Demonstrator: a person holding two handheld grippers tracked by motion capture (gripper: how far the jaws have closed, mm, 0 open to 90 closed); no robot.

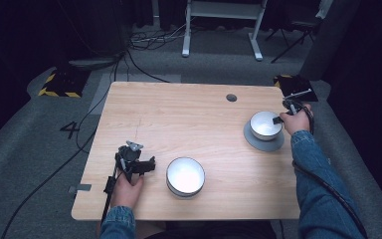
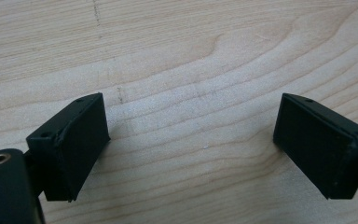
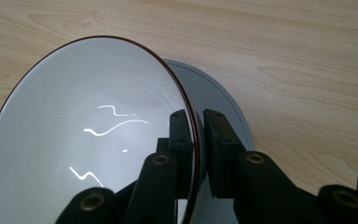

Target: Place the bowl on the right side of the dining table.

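A white bowl (image 1: 265,124) with a dark rim sits over a grey plate (image 1: 263,143) at the right of the table. My right gripper (image 1: 281,118) is shut on the bowl's right rim; in the right gripper view one jaw is inside the white bowl (image 3: 84,140) and one outside, over the grey plate (image 3: 223,100). A second, larger white bowl (image 1: 185,176) stands near the table's front edge. My left gripper (image 1: 149,164) rests just left of that bowl. In the left gripper view its jaws stand wide apart over bare wood (image 2: 191,84), the left gripper (image 2: 191,140) holding nothing.
The wooden table (image 1: 179,114) has a round cable hole (image 1: 231,97) at the back right. Cables trail from both grippers off the table. A white desk frame (image 1: 224,25) and floor cables lie beyond the far edge.
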